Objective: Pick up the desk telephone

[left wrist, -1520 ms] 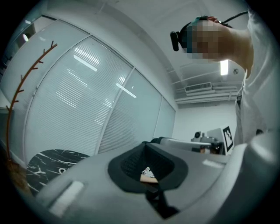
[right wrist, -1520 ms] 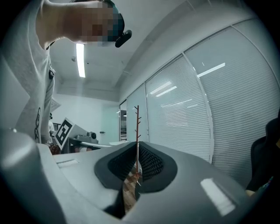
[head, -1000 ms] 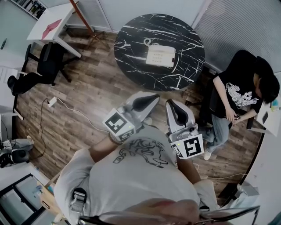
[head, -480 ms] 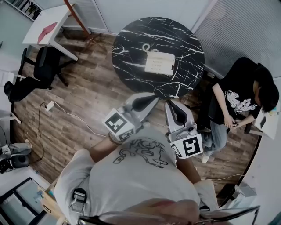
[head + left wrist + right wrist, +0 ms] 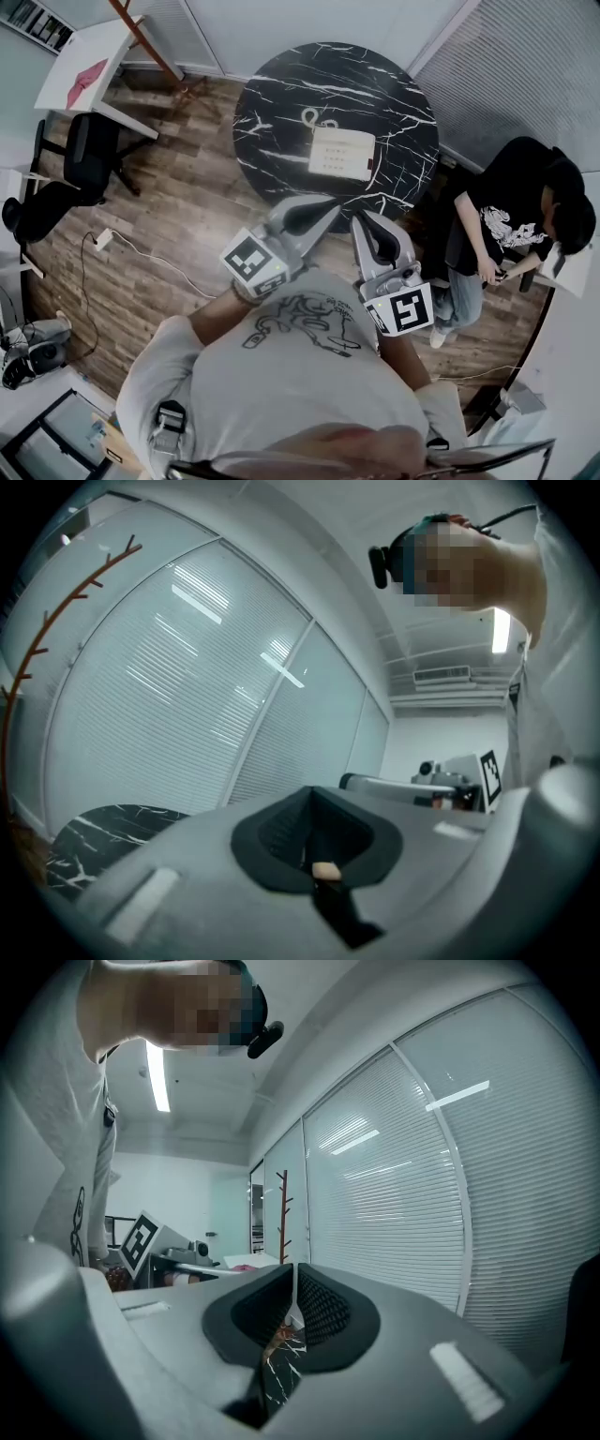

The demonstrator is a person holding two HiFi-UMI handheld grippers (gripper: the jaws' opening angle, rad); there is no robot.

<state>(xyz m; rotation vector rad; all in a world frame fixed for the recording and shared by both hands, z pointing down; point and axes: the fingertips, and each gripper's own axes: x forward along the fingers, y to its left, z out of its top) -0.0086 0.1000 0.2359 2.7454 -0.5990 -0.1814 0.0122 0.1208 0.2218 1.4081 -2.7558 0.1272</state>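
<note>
A cream desk telephone with a coiled cord lies on a round black marble table in the head view. My left gripper hovers at the table's near edge, short of the phone, jaws shut and empty. Beside it my right gripper is also shut with nothing in it, just below the table's near rim. In the left gripper view the left gripper shows closed pads and a corner of the marble table. Closed pads of the right gripper fill the right gripper view, with a sliver of marble behind.
A person in a black shirt sits to the right of the table. A white desk and a black office chair stand at the left. A cable and socket strip lie on the wood floor. Blinds line the walls.
Both grippers, still shut, have come nearer to the marble table; the table and phone sit lower and closer in the head view than a second ago.
</note>
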